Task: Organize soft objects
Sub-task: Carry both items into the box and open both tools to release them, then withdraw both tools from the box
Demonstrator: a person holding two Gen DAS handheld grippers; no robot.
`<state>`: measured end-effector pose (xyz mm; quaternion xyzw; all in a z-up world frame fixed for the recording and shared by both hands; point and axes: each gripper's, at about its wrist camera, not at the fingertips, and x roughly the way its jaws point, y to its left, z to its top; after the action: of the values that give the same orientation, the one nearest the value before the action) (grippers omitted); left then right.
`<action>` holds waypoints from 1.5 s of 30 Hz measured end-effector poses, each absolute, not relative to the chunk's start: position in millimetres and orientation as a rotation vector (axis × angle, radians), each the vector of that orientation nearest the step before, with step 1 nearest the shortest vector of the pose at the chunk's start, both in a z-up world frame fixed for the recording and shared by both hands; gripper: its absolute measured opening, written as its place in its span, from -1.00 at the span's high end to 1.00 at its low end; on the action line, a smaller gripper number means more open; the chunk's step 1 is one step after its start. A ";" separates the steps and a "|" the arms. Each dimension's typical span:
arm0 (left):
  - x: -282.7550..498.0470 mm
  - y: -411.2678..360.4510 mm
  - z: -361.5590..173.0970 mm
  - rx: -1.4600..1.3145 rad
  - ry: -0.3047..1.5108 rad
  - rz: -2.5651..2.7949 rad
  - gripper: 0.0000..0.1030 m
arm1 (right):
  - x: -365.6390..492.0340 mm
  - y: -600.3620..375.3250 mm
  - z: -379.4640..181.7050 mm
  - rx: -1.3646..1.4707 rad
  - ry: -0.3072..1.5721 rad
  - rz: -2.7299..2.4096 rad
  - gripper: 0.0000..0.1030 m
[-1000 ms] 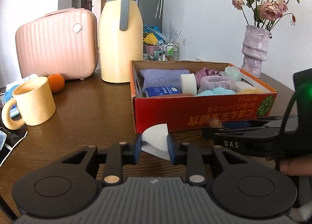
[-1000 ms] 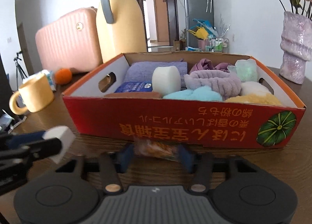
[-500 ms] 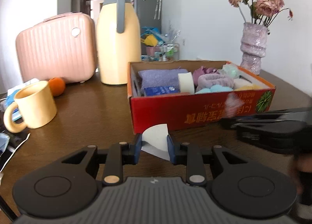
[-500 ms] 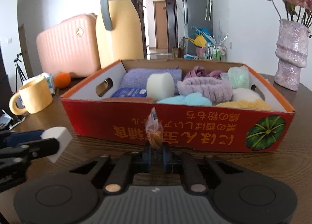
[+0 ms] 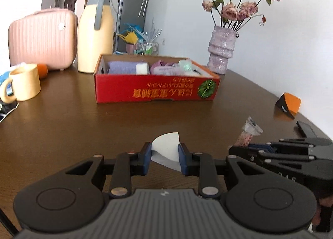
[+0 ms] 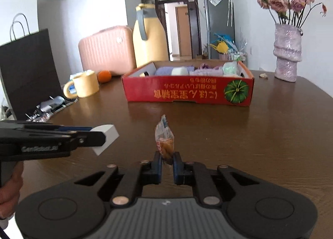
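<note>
Two grippers are full — the left gripper (image 5: 164,157) squeezes a white sponge (image 5: 166,151), the right gripper (image 6: 167,163) pinches a snack bag (image 6: 164,139). Both should travel to the box (image 6: 187,91) at 12 o'clock — high over its wall, then let go.

hidden: lower half of small clear snack packet (image 6: 164,142) behind gripper pads | box: red cardboard box's (image 5: 156,91) front wall screens lower parts of soft items | cut off: black paper bag (image 6: 27,72) at left edge | unreadable: inverted box print

My left hand-held gripper (image 5: 164,155) pinches a white sponge wedge (image 5: 166,150). The red box (image 5: 156,91) sits well apart on the counter (image 5: 83,126). My right hand-held gripper (image 5: 235,149) grips a snack packet (image 5: 248,134).
</note>
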<state>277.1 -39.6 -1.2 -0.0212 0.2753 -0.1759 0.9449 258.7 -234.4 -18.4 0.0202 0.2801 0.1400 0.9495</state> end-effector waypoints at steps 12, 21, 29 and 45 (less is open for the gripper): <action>363.3 -59.7 44.6 -0.040 0.453 -0.367 0.46 | 289.4 -259.8 9.0 0.083 0.469 0.327 0.80; 566.6 -97.5 50.7 -0.048 0.612 -0.318 0.45 | 481.1 -289.0 66.3 0.087 0.452 0.335 0.79; 631.0 -100.9 12.3 -0.078 0.677 -0.271 -0.05 | 635.9 -288.7 39.1 0.043 0.615 0.241 0.73; 574.5 -78.3 91.8 -0.034 0.563 -0.229 -0.27 | 605.8 -289.7 83.1 0.023 0.533 0.199 0.00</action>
<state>574.5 -78.3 91.8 -0.0165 0.2771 -0.1125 0.9541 605.8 -289.7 83.1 0.0111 0.2631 0.0979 0.9597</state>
